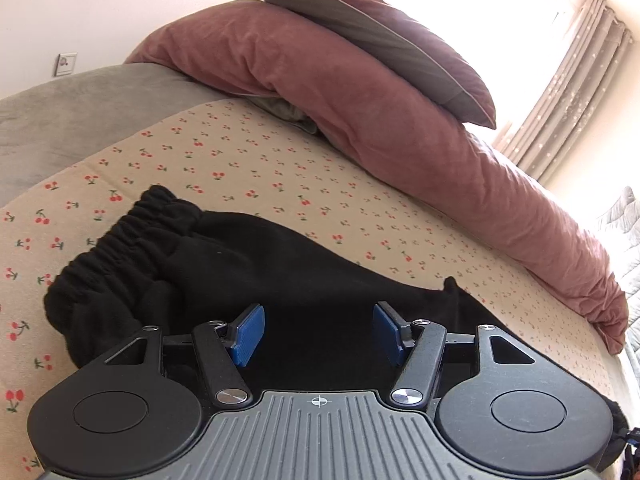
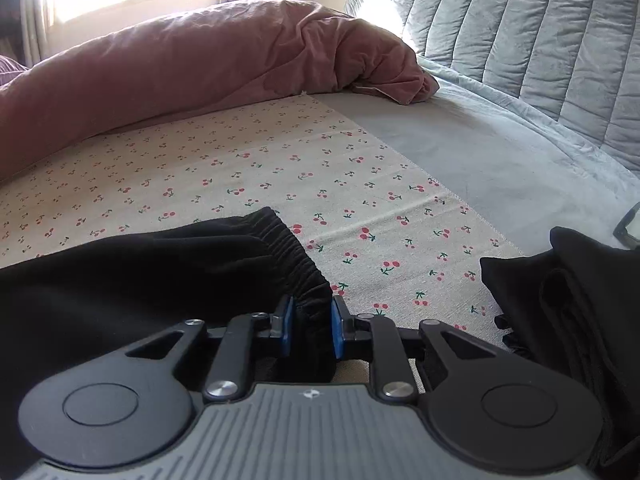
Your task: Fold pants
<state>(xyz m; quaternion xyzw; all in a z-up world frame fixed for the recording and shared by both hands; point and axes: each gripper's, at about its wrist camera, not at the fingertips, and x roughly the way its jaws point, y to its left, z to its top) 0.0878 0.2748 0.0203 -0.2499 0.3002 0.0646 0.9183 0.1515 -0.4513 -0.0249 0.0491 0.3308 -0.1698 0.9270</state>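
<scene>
Black pants [image 1: 240, 264] lie on the cherry-print sheet [image 1: 280, 168], with the gathered elastic waistband [image 1: 132, 236] at the left in the left wrist view. My left gripper [image 1: 318, 332] hovers over the middle of the pants. Its blue pads [image 1: 250, 332] stand wide apart with nothing pinched between them. In the right wrist view the pants [image 2: 140, 272] spread to the left. My right gripper [image 2: 312, 326] sits at the corner of the waistband [image 2: 296, 264], and a bunch of the black fabric fills the narrow gap between its pads.
A pink duvet [image 1: 400, 120] with a pillow [image 1: 380, 40] on top lies along the far side of the bed. A grey quilted headboard [image 2: 520, 40] rises at the right. Another dark folded garment [image 2: 580, 320] sits near the right gripper. Curtains [image 1: 580, 80] hang by the bright window.
</scene>
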